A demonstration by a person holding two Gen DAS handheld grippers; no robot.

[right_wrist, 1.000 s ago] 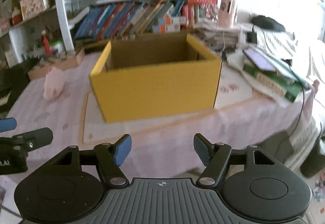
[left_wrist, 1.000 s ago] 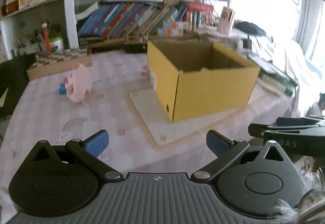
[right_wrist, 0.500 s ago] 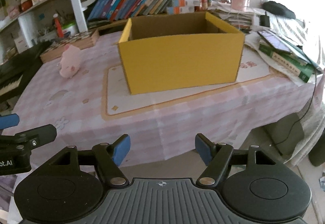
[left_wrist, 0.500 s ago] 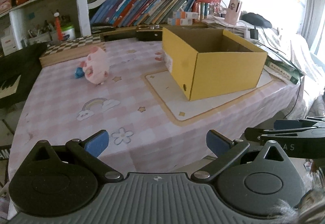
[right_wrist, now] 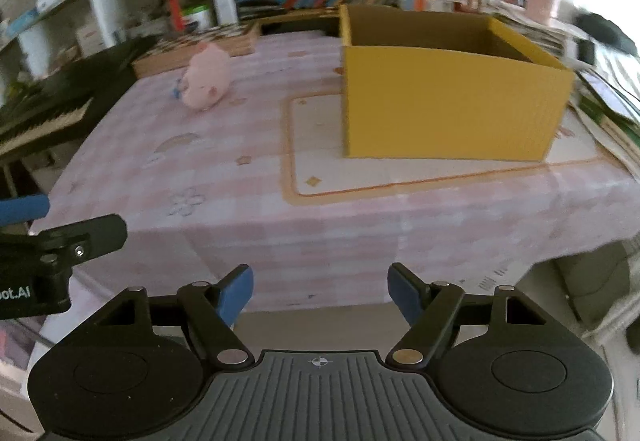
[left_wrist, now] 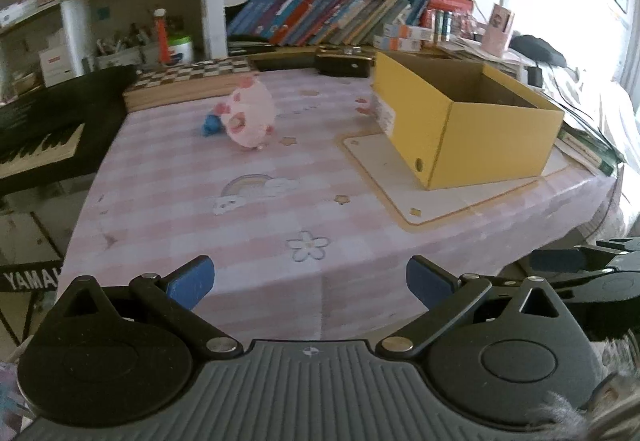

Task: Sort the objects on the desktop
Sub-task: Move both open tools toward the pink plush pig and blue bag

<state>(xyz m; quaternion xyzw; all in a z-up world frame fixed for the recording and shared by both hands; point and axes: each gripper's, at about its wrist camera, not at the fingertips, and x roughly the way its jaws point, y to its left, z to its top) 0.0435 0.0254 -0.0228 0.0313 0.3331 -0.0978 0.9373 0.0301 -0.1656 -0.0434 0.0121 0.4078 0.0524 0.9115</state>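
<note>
At the far left, one black keyboard (left_wrist: 48, 137) stands beside the table (left_wrist: 280, 241), which wears one pink checked cloth printed with a rainbow and a flower. On the far left part of the table lies one pink plush pig (left_wrist: 250, 117), tipped on its side, and one small blue object (left_wrist: 210, 124) touches its left side; what the blue thing is cannot be told. Behind them, along the far edge, sits one flat checkered board (left_wrist: 188, 75).

In the middle near edge, the left gripper (left_wrist: 310, 281) hangs over the table's near rim with its two blue pads spread wide and nothing between them. To the right of the pig, well apart from it, one pale mat (left_wrist: 400, 169) with an orange border carries one yellow cardboard box (right_wrist: 448, 101), open at the top; nothing can be seen inside it from these angles.

Farther right, the right gripper (right_wrist: 320, 293) hovers just off the table's near edge, its jaws having just been opening, now parted with nothing between them. Two shelves of books (left_wrist: 320, 13) run behind the table, and a stack of papers and books lies at the far right.
</note>
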